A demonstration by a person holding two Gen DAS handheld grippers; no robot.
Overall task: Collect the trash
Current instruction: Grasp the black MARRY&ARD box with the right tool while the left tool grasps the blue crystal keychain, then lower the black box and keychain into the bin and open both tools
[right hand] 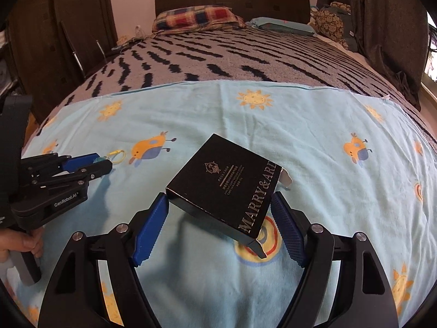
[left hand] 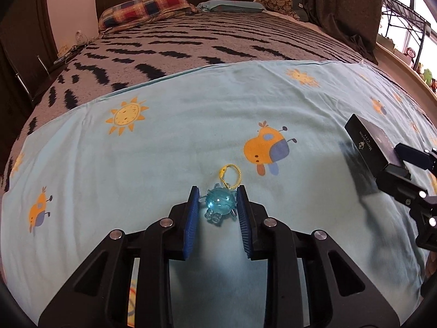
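Left hand-held gripper [left hand: 218, 201] sits low over the bed's light-blue sheet [left hand: 164, 142], pads either side of a small clear-blue toy charm [left hand: 220, 205] w/ a yellow loop [left hand: 232, 175]. Pads are right at the charm's sides, but can't tell if they actually press on it. The charm rests on the sheet, just below-left of an orange bird print.

Right hand-held gripper [right hand: 220, 213] is clamped on a black box [right hand: 226, 186] w/ silver lettering, pads on its left and right edges. The box is tilted, lifted off the sheet, shadow under it.

In the right wrist view a hand [right hand: 19, 242] holds the left gripper's handle at the left edge.
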